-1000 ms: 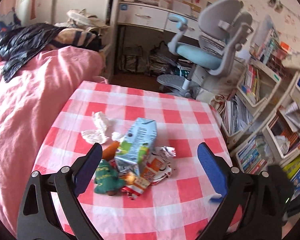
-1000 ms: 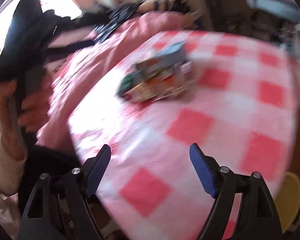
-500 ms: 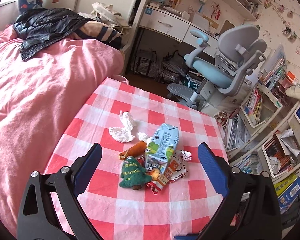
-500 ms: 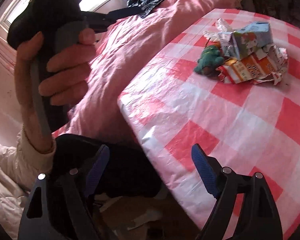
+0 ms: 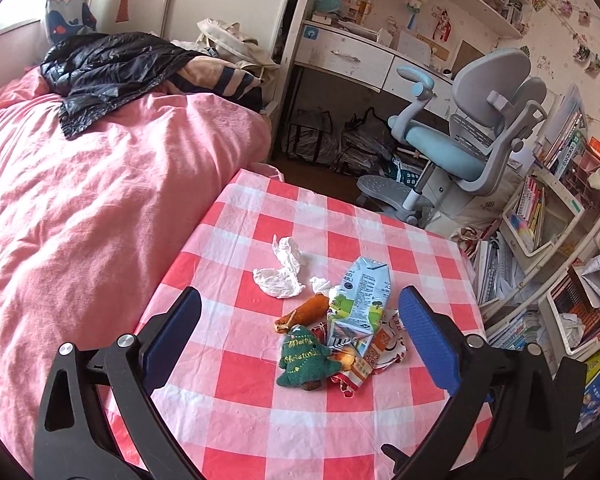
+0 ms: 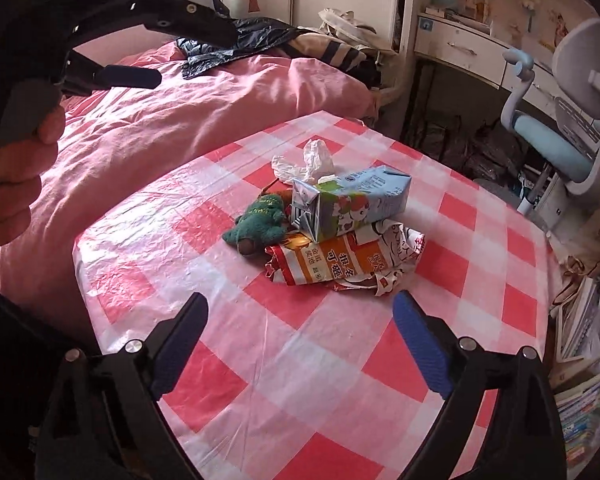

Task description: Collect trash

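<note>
A heap of trash lies mid-table on the red-checked cloth [image 5: 260, 408] [image 6: 284, 360]: a blue milk carton [image 5: 362, 296] [image 6: 352, 202] on an orange snack wrapper [image 5: 380, 350] [image 6: 340, 262], crumpled white tissue [image 5: 282, 268] [image 6: 310, 160], a brown wrapped piece [image 5: 306, 310] and a green felt Christmas tree [image 5: 306, 358] [image 6: 260, 222]. My left gripper [image 5: 300, 334] hangs open above the heap, touching nothing. My right gripper [image 6: 300, 336] hovers over bare cloth short of the heap, its jaws opening with nothing between them. A hand [image 6: 12, 176] holds the left gripper's handle at the upper left of the right wrist view.
A bed with a pink cover [image 5: 80, 200] borders the table on the left, a dark jacket [image 5: 108, 68] on it. Beyond the table stand a desk [image 5: 352, 56] and a grey-blue chair [image 5: 468, 136]. Crowded bookshelves [image 5: 552, 248] line the right side.
My left gripper drew back from the heap, which now looks smaller and farther. My right gripper swung from the table's edge and floor round to face the heap, its jaws a little wider.
</note>
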Motion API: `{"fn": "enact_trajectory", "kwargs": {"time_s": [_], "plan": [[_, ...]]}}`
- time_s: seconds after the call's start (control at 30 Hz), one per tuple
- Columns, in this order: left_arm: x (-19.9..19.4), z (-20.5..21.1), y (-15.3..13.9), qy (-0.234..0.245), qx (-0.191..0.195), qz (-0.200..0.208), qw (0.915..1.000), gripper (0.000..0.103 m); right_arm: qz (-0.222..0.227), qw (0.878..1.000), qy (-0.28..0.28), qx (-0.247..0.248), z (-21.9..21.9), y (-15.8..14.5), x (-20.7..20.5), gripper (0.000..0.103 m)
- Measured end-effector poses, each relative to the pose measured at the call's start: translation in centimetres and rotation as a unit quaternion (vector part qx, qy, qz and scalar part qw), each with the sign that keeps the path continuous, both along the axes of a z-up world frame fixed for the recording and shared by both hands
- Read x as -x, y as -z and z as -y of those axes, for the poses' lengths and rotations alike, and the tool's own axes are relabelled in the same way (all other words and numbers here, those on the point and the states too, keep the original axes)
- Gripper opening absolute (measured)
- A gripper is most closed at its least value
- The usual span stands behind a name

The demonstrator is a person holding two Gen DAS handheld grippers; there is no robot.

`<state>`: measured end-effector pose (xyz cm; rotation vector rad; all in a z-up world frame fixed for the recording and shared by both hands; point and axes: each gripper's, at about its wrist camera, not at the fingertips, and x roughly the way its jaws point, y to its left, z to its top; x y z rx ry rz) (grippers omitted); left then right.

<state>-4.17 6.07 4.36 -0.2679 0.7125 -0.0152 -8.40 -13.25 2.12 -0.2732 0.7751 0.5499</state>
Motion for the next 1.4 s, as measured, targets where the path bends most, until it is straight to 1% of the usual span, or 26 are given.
{"fn": "enact_trajectory", "kwargs": {"time_s": [0.13,0.43,0.63,1.4], "plan": [[0.0,-0.3,0.0,-0.001,-0.005,-0.001,1.0000,0.096,0.006,1.000,-0.006,0.014,-0.7,0.3,-0.2,0.090],[-0.2,-0.5,0.4,0.001,-0.018,-0.015,0.9997,0.096,0.020,1.000,0.005,0.015,-0.5,-0.1,-0.2,0.090],[-0.5,-0.3,0.7,0.003,-0.031,-0.026,0.9992,0.096,0.019,1.000,0.008,0.015,-0.4,0.0,-0.5,0.090],[-0.6,-0.4,1.4,0.001,-0.036,-0.037,0.9987,0.096,0.025,0.999,0.006,0.023,-0.6,0.2,-0.4,0.092]]}}
